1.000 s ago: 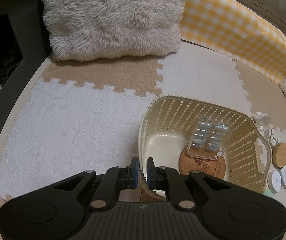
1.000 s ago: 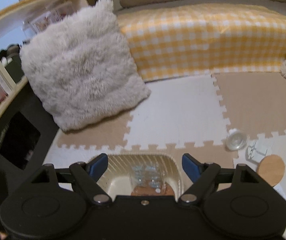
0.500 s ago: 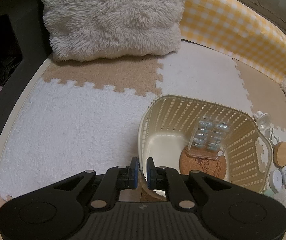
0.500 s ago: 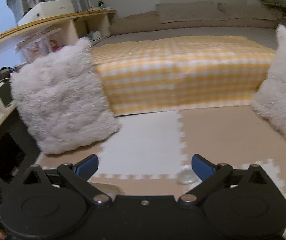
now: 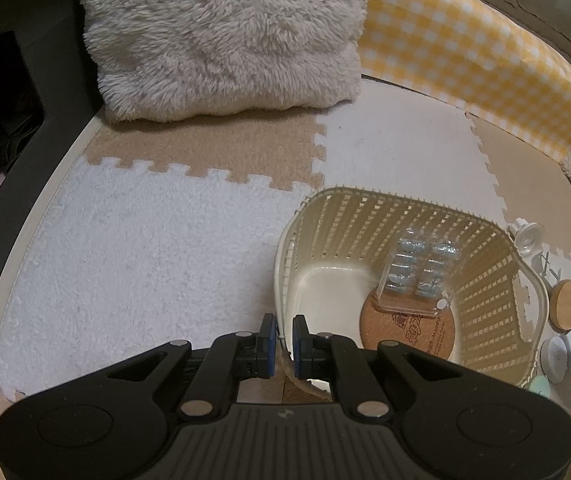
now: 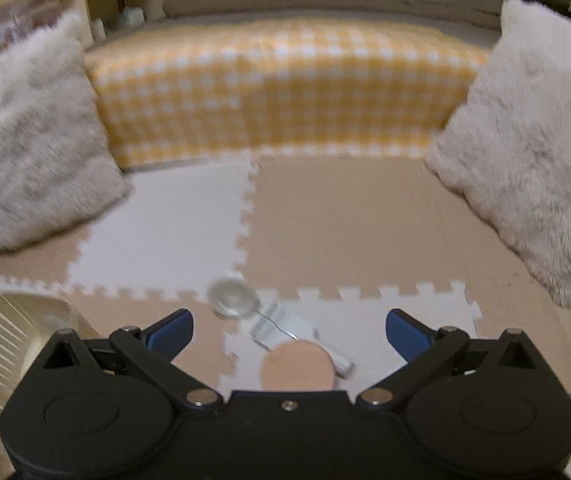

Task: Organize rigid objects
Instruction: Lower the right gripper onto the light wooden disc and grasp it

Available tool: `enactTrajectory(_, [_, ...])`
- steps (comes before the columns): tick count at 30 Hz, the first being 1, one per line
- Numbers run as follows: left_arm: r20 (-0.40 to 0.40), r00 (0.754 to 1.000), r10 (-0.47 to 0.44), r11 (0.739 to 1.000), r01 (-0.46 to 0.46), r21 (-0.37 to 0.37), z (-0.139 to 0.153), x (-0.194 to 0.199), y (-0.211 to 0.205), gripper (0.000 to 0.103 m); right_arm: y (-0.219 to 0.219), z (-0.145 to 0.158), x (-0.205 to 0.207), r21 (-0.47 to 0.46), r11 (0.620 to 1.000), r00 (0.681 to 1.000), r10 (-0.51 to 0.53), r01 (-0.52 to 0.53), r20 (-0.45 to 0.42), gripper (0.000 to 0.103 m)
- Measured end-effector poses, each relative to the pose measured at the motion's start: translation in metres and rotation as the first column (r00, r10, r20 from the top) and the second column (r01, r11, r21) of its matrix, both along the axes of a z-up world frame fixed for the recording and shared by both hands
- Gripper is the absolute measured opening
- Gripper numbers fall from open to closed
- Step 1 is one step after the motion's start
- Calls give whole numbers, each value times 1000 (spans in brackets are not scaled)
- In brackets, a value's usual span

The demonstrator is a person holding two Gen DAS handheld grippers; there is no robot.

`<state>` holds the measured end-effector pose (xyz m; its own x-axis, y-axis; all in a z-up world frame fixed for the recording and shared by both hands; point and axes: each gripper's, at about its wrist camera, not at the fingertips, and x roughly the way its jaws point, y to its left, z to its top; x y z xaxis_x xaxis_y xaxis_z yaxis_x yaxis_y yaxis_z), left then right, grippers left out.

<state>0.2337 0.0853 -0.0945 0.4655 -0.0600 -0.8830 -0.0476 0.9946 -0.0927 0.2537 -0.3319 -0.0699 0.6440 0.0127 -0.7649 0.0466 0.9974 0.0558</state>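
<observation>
A cream slatted basket (image 5: 485,264) stands on the foam mat and holds a clear plastic box (image 5: 417,276) leaning on a round cork coaster (image 5: 407,330). My left gripper (image 5: 283,336) is shut on the basket's near rim. My right gripper (image 6: 287,330) is open and empty, above a round wooden lid (image 6: 297,366), a clear glass lid (image 6: 231,298) and a white piece (image 6: 285,326). The basket also shows at the left edge of the right wrist view (image 6: 17,332). The wooden lid (image 5: 565,304), a white round device (image 5: 553,360) and a clear piece (image 5: 527,236) lie right of the basket.
A fluffy cushion (image 5: 221,36) lies behind the basket and a second one (image 6: 533,152) at the right. A yellow checked mattress edge (image 6: 285,88) runs along the back. A dark shelf unit (image 5: 9,92) stands at the left.
The right gripper has swung right and tilted down, so the lids on the mat now lie below its open fingers. The left gripper stays shut on the basket rim.
</observation>
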Motion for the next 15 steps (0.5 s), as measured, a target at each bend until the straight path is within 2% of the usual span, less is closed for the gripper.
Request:
enactTrajectory(5, [0, 1000, 1, 1000, -1, -2, 0, 0, 0, 9, 3, -37, 12, 27, 1000, 995, 18, -15, -103, 103])
enactTrajectory(10, [0, 1000, 1, 1000, -1, -1, 0, 0, -1, 9, 5, -57, 23, 69, 997, 987, -29, 40, -157, 103])
enactTrajectory(15, [0, 1000, 1, 1000, -1, -1, 0, 0, -1, 9, 4, -72, 30, 81, 993, 976, -73, 91, -204, 94])
